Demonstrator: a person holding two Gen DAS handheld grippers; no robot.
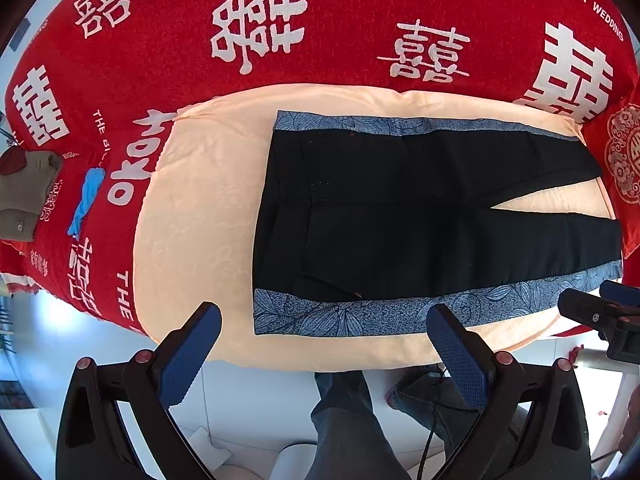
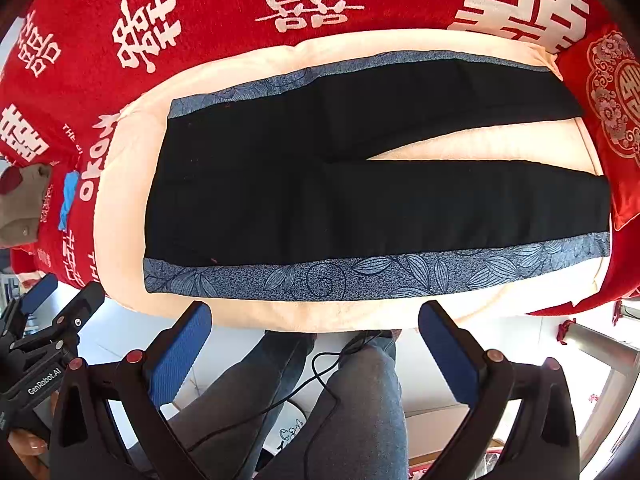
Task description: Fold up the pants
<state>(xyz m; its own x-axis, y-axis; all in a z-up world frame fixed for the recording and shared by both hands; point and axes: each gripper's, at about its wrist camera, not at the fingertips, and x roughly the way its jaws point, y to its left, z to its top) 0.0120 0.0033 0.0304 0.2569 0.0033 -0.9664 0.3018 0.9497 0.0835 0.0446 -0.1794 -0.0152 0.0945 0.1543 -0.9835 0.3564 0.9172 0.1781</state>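
Cream pad (image 2: 120,216): pants (image 2: 320,184) lengthwise, legs rightward.

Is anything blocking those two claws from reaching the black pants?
Nothing visible. The pants lie flat on the cream pad, and both open claws, left and right, hover just off its near edge with only open air between.

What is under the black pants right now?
The black pants lie flat on a cream cushion, which rests on a red bedspread with white characters. The cushion shows around them and between the legs; whatever lies beneath the fabric itself is hidden.
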